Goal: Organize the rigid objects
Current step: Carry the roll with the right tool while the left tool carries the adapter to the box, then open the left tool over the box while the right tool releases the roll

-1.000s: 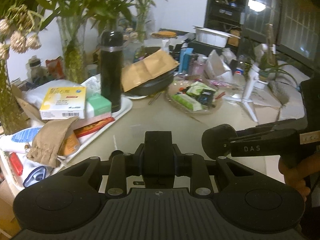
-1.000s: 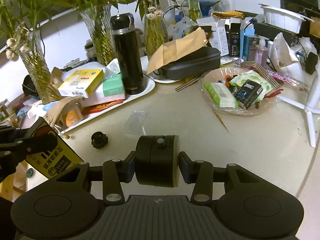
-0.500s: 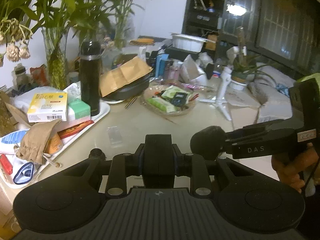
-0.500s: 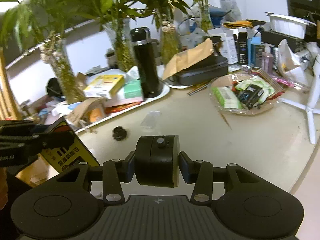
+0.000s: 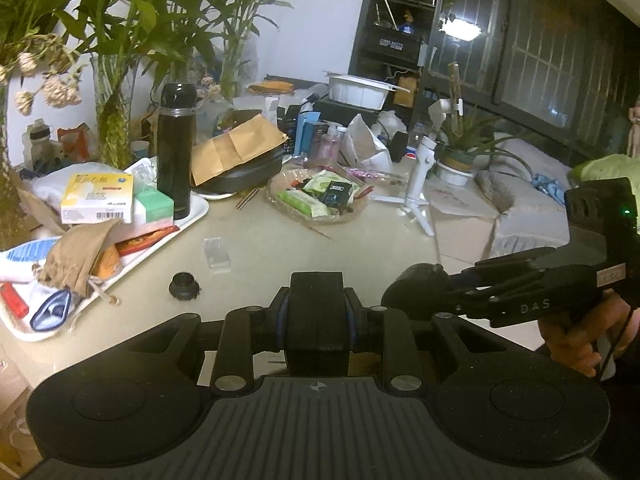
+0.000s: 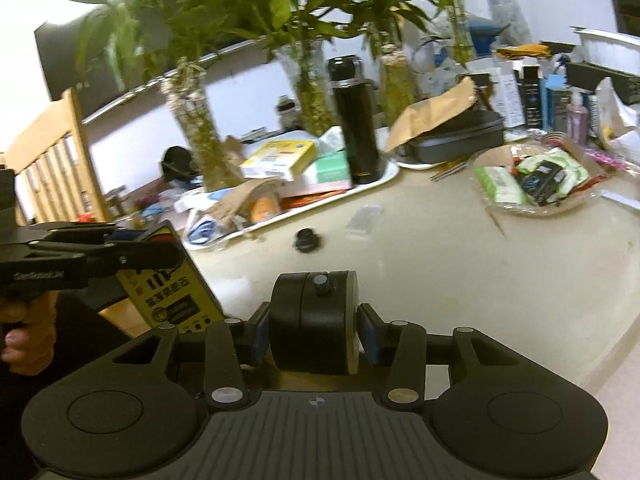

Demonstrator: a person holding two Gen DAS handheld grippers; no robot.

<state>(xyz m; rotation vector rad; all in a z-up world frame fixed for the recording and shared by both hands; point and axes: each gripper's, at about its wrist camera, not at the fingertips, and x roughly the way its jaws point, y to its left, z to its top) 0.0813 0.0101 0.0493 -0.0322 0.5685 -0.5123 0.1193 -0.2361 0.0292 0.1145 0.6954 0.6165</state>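
Left gripper [image 5: 316, 320]: I am clamping a flat yellow-faced box [image 6: 172, 284]. Right gripper [image 6: 314, 328]: I am gripping a black round case [image 6: 312, 320]. Both are hovering over the table's [image 5: 360, 248] near edge, a small black cap [image 5: 183, 286] lying beside the white tray [image 5: 192, 216]

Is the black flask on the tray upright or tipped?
Upright. The black flask stands on its base at the white tray's corner, lid on top, in both views.

I see a flask [image 5: 175, 148] standing on the tray [image 5: 196, 212] at the tabletop's [image 5: 360, 248] left edge, a basket [image 5: 320, 196] to its right.
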